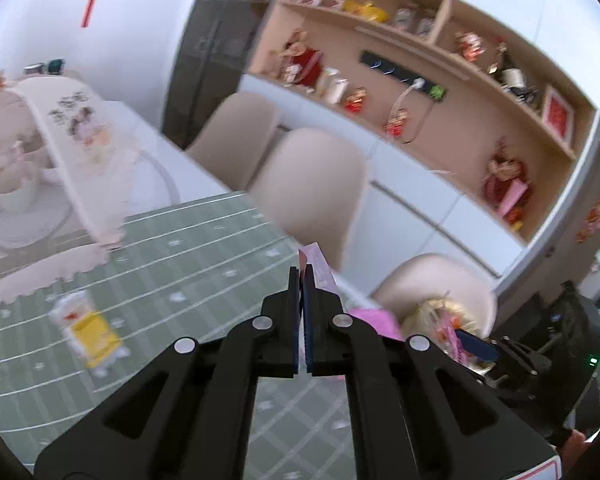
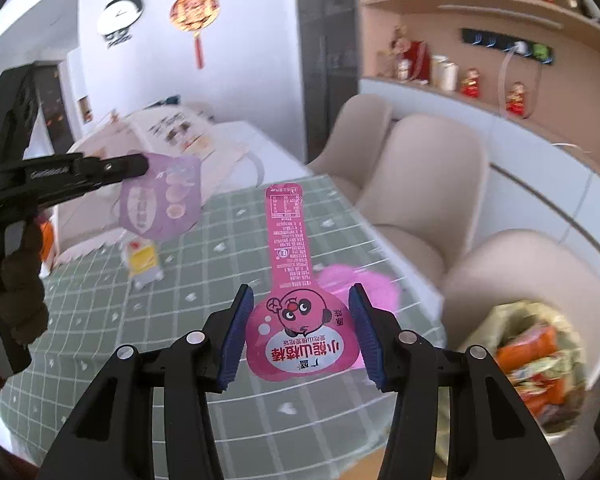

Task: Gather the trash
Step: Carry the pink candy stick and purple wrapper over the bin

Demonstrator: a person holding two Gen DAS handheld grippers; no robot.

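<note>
My left gripper [image 1: 302, 280] is shut on a pale purple snack wrapper [image 1: 318, 268], held in the air above the green checked tablecloth [image 1: 204, 240]. In the right wrist view that wrapper [image 2: 160, 200] hangs from the left gripper [image 2: 146, 164] at the upper left. My right gripper [image 2: 300, 312] is open, its blue pads on either side of a pink lollipop-shaped wrapper [image 2: 296, 320] lying flat on the cloth. A yellow and white wrapper [image 2: 142, 260] lies further back; it also shows in the left wrist view [image 1: 88, 328]. A crumpled pink piece [image 2: 356, 280] lies by the table's right edge.
A trash bin [image 2: 532, 360] lined with a bag and filled with wrappers stands below the table's right edge; it also shows in the left wrist view [image 1: 444, 320]. Beige chairs [image 2: 432, 168] line the right side. A tea set [image 1: 16, 188] and a table runner [image 1: 72, 140] sit further back.
</note>
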